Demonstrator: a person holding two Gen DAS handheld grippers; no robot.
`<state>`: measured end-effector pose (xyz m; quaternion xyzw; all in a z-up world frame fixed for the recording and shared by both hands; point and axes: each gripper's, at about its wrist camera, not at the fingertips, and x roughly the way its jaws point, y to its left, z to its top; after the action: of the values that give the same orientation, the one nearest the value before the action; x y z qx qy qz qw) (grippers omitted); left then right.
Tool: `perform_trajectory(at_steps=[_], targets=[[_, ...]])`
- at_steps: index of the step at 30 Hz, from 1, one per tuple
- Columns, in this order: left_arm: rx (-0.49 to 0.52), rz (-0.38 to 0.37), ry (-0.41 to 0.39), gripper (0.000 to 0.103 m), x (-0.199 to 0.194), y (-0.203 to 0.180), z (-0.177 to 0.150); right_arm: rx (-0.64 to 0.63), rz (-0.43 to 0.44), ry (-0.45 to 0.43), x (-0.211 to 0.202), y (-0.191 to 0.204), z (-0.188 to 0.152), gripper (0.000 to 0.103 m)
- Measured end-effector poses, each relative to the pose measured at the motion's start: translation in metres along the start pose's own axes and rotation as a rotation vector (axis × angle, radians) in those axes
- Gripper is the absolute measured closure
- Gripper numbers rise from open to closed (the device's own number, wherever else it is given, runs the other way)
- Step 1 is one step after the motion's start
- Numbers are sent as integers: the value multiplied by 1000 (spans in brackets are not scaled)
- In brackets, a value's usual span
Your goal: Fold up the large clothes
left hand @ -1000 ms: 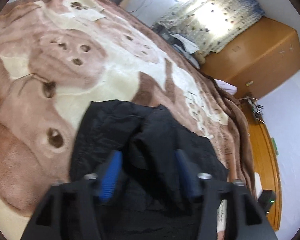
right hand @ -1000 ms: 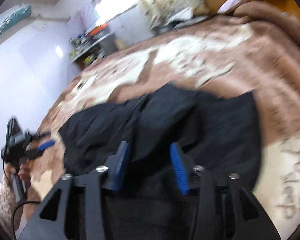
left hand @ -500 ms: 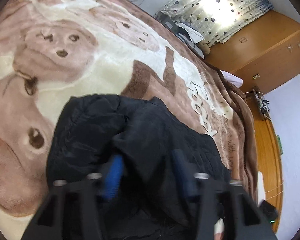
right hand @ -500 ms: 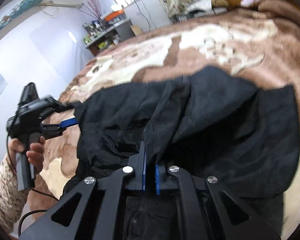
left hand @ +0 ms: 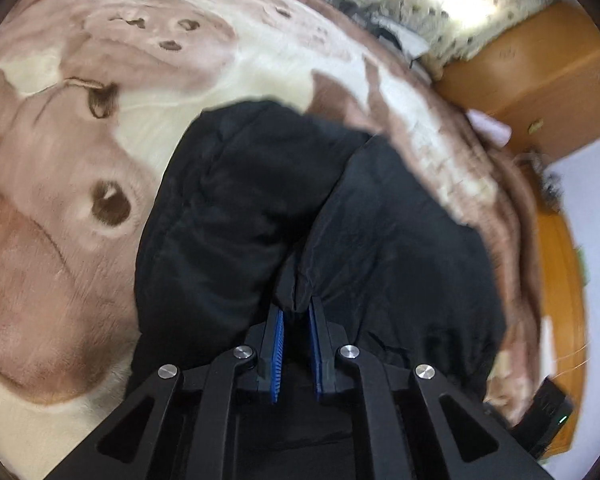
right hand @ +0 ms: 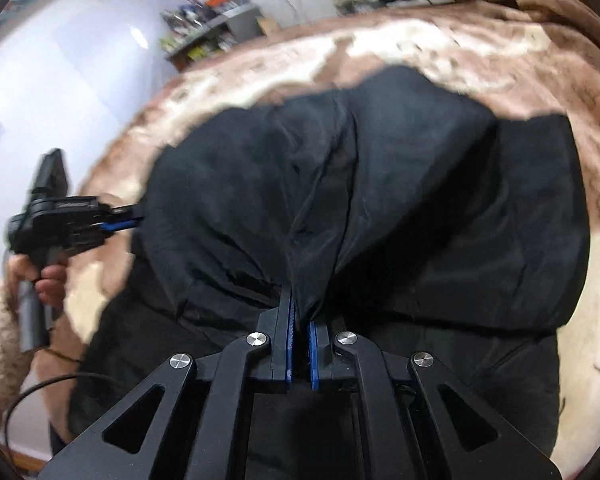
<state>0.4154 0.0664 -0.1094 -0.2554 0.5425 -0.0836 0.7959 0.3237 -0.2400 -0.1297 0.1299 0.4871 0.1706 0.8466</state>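
2 grippers clamped on 1 black garment (left hand: 236, 208) — left gripper (left hand: 296, 314) and right gripper (right hand: 300, 316) each pinching a bunched near edge. Bulk draped forward of both jaws onto brown blanket (left hand: 60, 208); long axis spanning gripper to gripper. Neither nearer — next fold probably away, toward far edge.

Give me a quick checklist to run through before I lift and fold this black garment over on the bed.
1. Left gripper shut on a bunched edge of the black, thin, crinkled garment: ok.
2. Right gripper shut on a pinch of the same garment: ok.
3. Garment rests on the brown and cream plush blanket: ok.
4. Garment lies flat and smooth: not ok, it is rumpled.
5. How much fabric each pinch holds: cannot tell.
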Motion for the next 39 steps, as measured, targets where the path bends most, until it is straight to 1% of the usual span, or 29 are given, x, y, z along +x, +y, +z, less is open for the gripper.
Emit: perform_trajectory(at_steps=[2,3,5,6,8,9,11,13,15,16,17,19,21,22,24,25,27,29,30,32,34,39], targets=[[8,18,-13,91,-1,-5,-1,30,-14,35,14,-4,0,95],[26,29,-21,91,-1,-8,-1,44,-33,32,16,-6,1,91],[54,71,-20,86,-3,-12,1,69,-48,43,16,-7,3,78],[70,96,-14,84,-6,-14,2,73,-49,53,15,-8,5,77],[88,98,-29,79,-17,-17,3,43,-64,51,2,-8,7,70],[119,111,-48,75,-27,-21,3,16,-73,25,-11,-6,8,70],[143,129,-86,58,-45,-26,5,-20,-90,-17,-32,-5,10,69],[168,90,-122,50,-63,-37,7,-50,-144,-85,-54,-4,17,69],[179,85,-141,44,-72,-50,10,-78,-212,-153,-69,-3,26,69],[193,77,-146,41,-71,-57,11,-97,-251,-190,-74,-1,33,67],[217,62,-151,40,-69,-65,11,-104,-267,-202,-75,0,39,60],[237,72,-142,40,-58,-78,10,-110,-277,-220,-71,1,51,55],[268,88,-112,40,-41,-89,8,-120,-285,-238,-62,0,59,55],[296,103,-106,40,-34,-93,5,-125,-292,-238,-56,-1,61,55],[373,144,-68,40,-16,-102,0,-147,-302,-233,-45,-7,60,54],[403,182,-58,40,-6,-104,-3,-165,-307,-225,-42,-5,59,54],[436,232,-41,40,11,-103,-7,-193,-310,-200,-24,-6,58,54],[460,269,-33,39,25,-98,-9,-169,-322,-166,-10,-14,58,54],[475,281,-33,38,30,-96,-10,-177,-336,-146,-1,-15,56,54],[500,283,-42,38,37,-93,-11,-210,-353,-126,10,-18,49,54],[516,280,-35,36,44,-91,-10,-226,-362,-105,18,-21,44,54],[524,261,-21,35,59,-82,-11,-142,-316,-64,33,-41,34,54]])
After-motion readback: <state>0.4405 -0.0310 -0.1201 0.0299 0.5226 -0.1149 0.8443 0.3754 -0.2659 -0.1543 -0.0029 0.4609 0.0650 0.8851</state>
